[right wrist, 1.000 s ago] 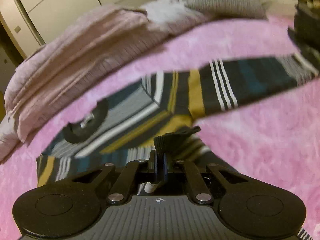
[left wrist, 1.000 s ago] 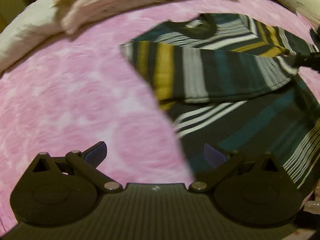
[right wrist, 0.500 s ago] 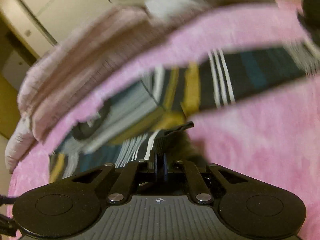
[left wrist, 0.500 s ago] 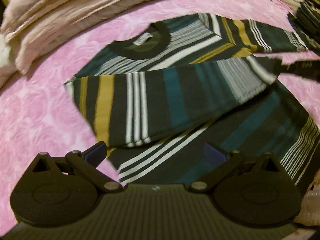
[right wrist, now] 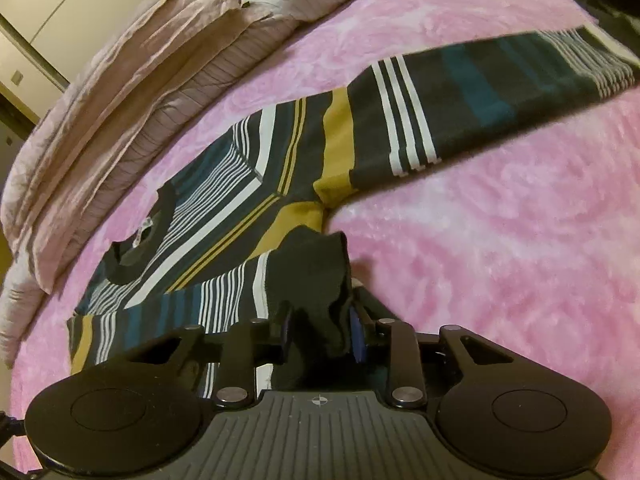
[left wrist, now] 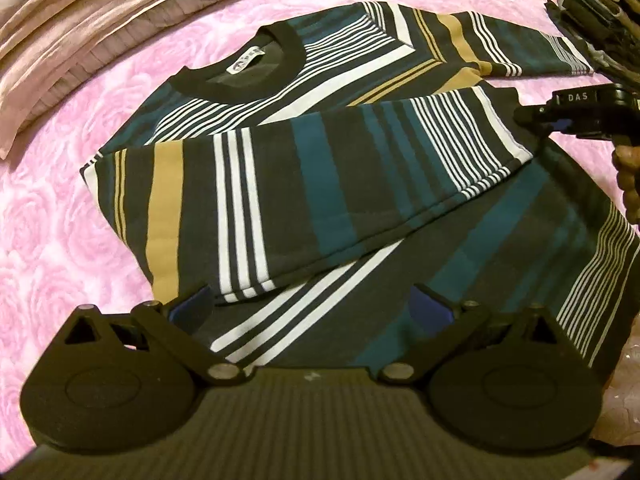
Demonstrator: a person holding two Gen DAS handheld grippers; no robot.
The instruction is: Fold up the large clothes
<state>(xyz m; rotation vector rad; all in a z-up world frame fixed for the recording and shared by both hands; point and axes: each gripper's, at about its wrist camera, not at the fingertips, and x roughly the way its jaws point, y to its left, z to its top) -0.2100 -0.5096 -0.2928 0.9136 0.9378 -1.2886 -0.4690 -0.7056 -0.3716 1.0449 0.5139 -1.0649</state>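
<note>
Sleeve [left wrist: 320, 196] since carried across sweater [left wrist: 460, 280] chest on pink bedspread [left wrist: 60, 208], starting fold. Right gripper [right wrist: 320, 332] jaws just opening, dark cuff [right wrist: 316, 280] loose between, likely releasing. Left gripper [left wrist: 312, 312] wide open, empty, above hem.

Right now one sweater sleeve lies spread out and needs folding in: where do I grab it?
Grip the spread sleeve at its cuff, probably coming from the bare pink bedspread beside it: it lies flat and straight, its end free.
</note>
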